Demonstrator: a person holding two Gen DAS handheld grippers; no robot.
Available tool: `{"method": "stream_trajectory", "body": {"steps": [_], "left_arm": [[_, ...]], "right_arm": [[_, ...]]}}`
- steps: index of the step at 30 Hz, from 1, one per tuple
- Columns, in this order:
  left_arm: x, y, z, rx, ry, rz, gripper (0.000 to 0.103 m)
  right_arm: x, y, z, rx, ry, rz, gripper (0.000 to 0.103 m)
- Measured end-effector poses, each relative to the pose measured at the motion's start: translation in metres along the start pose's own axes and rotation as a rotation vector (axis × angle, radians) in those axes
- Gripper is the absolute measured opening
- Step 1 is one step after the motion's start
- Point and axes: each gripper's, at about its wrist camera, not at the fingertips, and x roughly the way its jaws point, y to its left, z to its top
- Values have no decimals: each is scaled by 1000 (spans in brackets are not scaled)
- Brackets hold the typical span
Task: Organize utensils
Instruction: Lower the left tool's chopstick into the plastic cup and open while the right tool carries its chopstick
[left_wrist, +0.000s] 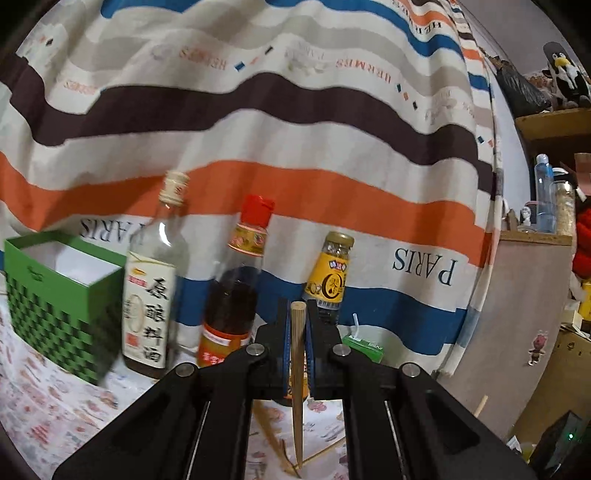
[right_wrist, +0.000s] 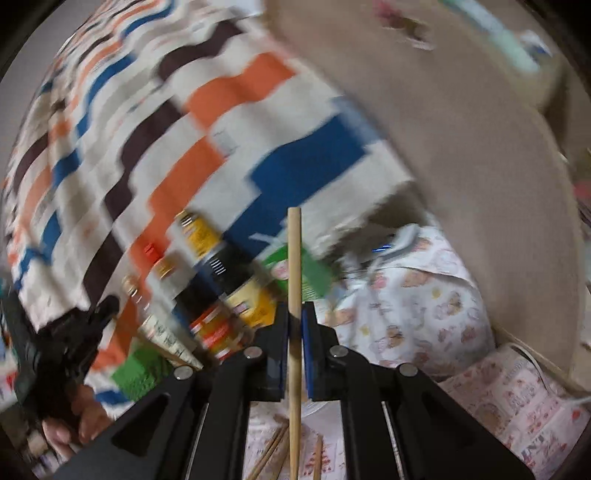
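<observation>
Left gripper (left_wrist: 297, 325) clamped tight on a wooden chopstick (left_wrist: 296, 376), jaws nearly closed with just the stick between the blue pads, blunt end poking up past the fingertips and the thin tip pointing down toward the patterned tablecloth (left_wrist: 55, 398). More loose chopsticks (left_wrist: 273, 439) lying crossed on the cloth right under that tip. Straight ahead, three bottles in a row: a clear one with a white label (left_wrist: 151, 284), a dark sauce bottle with a red cap (left_wrist: 236, 288), and a smaller yellow-labelled jar (left_wrist: 328, 277) just behind the fingers. Green checkered box (left_wrist: 62, 295) off to the left, open on top, white inside, and a little green carton with a straw (left_wrist: 364, 347) on the right. Striped cloth (left_wrist: 295, 110) hanging behind all of it. Right gripper (right_wrist: 294, 325) same deal, pinched shut on its own chopstick (right_wrist: 294, 295), held upright, sticking well above the fingertips and running down below the frame. Pretty blurry on that side, but same bottles (right_wrist: 207, 295) visible to the left, tilted in view, plus a few spare chopsticks (right_wrist: 273, 450) down on the cloth between the arms.
</observation>
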Motion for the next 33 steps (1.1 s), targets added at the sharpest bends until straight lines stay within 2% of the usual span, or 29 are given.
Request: {"method": "stream_trajectory", "body": {"steps": [6,12,14,18,20,21,22,24,30,33], "left_arm": [[32,-4,-29,-4,62,31,6],[52,1,-66,15,138,51,6],[56,5,-72,-1,157,53,6],[63,6,-74,19,205,28,6],[62,3,-75,59,210,59,7],[60,2,-75,80,210,62,17],[58,3,-74,93,216,50,34],[48,6,-71,104,196,47,55],[0,38,-65,211,172,121,72],[-20,67,-62,294,168,209,77]], "right_arm": [[11,-14,2,27,15,-63,7],[12,-6,-3,-45,12,-113,7],[10,-2,-6,-92,-18,-156,7],[11,-3,-5,-95,-13,-154,7],[11,-3,-5,-103,-20,-178,7],[10,-2,-5,-103,-22,-179,7],[8,-1,-5,-107,-27,-165,7],[7,5,-7,-143,-45,-171,7],[7,15,-13,-200,-46,-158,7],[5,23,-17,-238,-57,-150,6]]}}
